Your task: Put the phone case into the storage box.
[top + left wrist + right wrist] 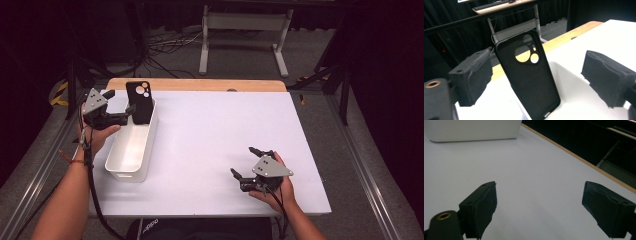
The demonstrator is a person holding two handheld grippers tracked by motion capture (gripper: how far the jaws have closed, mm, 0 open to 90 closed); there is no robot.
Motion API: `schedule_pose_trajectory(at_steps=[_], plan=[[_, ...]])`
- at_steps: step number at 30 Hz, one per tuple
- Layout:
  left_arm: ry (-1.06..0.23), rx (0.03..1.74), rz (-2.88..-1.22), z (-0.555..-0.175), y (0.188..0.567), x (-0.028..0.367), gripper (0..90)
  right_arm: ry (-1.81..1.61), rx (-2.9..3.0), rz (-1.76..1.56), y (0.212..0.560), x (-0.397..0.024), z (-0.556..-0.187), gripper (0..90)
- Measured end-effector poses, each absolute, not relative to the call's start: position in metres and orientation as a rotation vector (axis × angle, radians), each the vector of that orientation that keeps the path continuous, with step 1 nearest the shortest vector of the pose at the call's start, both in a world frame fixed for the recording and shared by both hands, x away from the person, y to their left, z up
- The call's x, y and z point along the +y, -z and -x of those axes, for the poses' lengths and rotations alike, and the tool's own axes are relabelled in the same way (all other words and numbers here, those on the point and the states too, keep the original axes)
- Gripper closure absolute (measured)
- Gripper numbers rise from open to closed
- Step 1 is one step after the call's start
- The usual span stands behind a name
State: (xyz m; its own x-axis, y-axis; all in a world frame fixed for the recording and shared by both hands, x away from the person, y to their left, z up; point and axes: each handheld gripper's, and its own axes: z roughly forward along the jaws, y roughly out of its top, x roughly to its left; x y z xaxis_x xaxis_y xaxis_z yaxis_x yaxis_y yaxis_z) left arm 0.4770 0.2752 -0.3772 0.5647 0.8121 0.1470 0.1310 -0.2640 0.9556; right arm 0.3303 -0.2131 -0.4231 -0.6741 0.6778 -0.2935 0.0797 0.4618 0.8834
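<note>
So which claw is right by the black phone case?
The left claw, up by the white bin: the phone case stands between its open jaws. The right claw sits far off over bare table.

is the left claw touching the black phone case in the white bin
Apart. In the left gripper view the left claw stands open, with clear gaps between each pad and the phone case, which leans upright in the white bin.
</note>
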Motion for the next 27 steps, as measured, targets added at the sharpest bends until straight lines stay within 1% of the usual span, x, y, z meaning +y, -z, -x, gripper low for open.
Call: schedule_pose_trajectory(at_steps=[4,11,17,27], plan=[[-0.789,0.773,-1.74,-0.472,0.378,0.272,6.1,-1.204,2.073,-0.626,0.423,-0.213,-0.33,13.7],[-0.764,0.762,-1.751,-0.464,0.38,0.27,3.6,-1.205,2.075,-0.616,0.423,-0.212,-0.329,13.7],[-0.764,0.715,-1.725,-0.45,0.381,0.27,3.3,-1.199,2.08,-0.61,0.424,-0.21,-0.328,13.7],[-0.757,0.665,-1.742,-0.435,0.378,0.266,3.7,-1.2,2.08,-0.608,0.424,-0.21,-0.327,13.7]])
